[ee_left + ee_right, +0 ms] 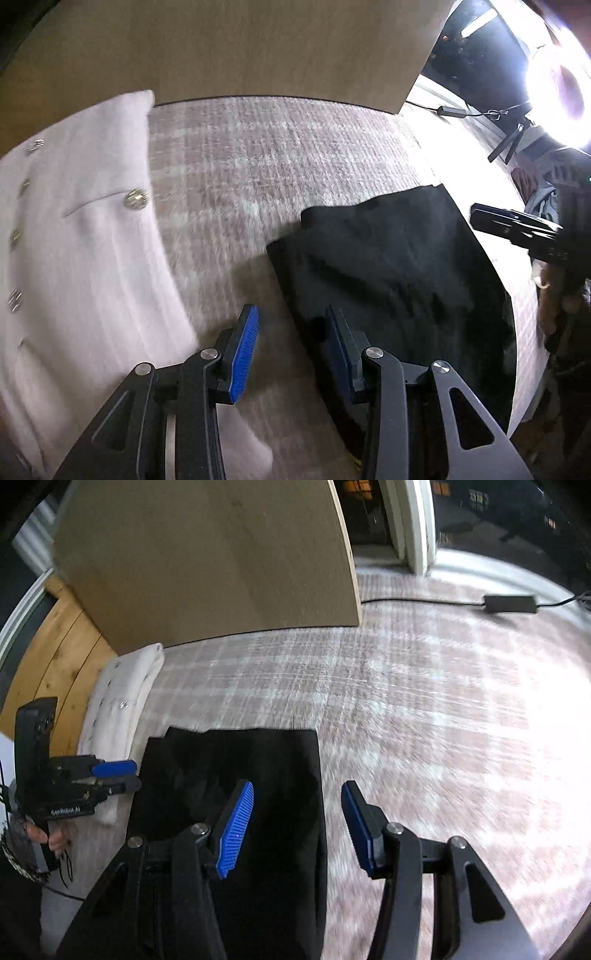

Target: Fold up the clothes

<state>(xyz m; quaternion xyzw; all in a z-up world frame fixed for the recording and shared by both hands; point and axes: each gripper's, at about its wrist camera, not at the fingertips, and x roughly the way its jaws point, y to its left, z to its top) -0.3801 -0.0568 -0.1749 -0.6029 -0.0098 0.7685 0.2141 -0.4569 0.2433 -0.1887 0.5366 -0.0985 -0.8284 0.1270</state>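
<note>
While both my left gripper (291,350) and right gripper (297,825) hang released and empty, the black garment (388,273) lies folded right of the white buttoned garment (81,240), seemingly stacked aside.

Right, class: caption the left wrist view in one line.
Open left gripper above plaid rug, between white buttoned garment and black garment.

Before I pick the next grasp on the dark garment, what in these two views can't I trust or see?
- Black garment: near edge hidden behind the left gripper in the left wrist view, and behind the right gripper in the right wrist view; dark folds unreadable.
- White buttoned garment: cut off by the frame's left edge, smeared by motion blur.
- Plaid rug: blurred, washed out by glare.
</note>
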